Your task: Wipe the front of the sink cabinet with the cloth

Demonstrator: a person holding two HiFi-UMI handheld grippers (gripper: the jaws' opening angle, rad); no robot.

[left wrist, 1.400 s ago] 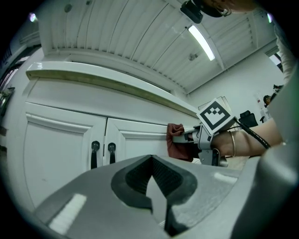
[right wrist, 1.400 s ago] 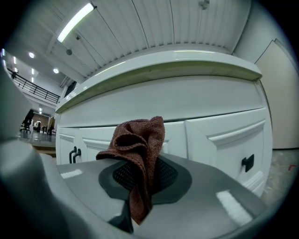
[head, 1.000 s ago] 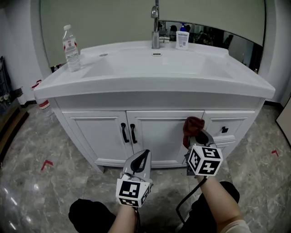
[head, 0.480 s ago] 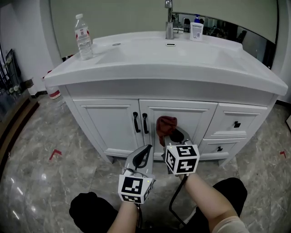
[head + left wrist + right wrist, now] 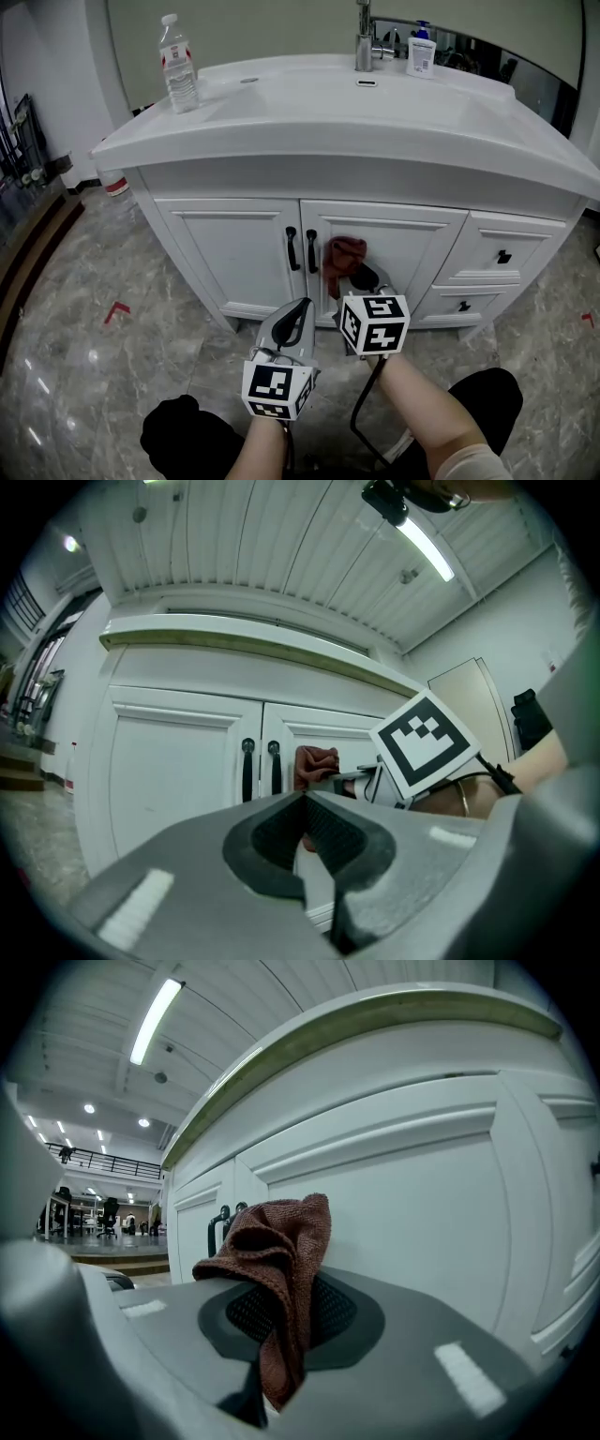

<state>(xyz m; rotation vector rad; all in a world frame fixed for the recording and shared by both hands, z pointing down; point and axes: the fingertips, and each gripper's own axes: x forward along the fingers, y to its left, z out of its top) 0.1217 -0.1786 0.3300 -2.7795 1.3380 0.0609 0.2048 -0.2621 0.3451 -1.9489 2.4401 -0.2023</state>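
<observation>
Rust-red knitted cloth (image 5: pixel 281 1241) is pinched in the right claw (image 5: pixel 278 1330). The jaws are closed on its lower fold and the rest bunches up above them. In the head view that claw (image 5: pixel 361 278) points at the white sink cabinet (image 5: pixel 234 258), and the cloth (image 5: pixel 344 257) ahead of its tips lies up against the right-hand door (image 5: pixel 403 253). The two black handles (image 5: pixel 301 249) stand just to the left of the claw.

The left claw (image 5: pixel 301 307) is held lower and to the left of the right one, back from the cabinet front. Its own view shows the jaws (image 5: pixel 304 803) together with nothing between them. Beyond them are the handles (image 5: pixel 260 769), the cloth (image 5: pixel 315 764) and the right claw's marker cube (image 5: pixel 425 745).

Well above both claws, the basin top carries a water bottle (image 5: pixel 178 64), a faucet (image 5: pixel 364 37) and a small white bottle (image 5: pixel 421 54).
</observation>
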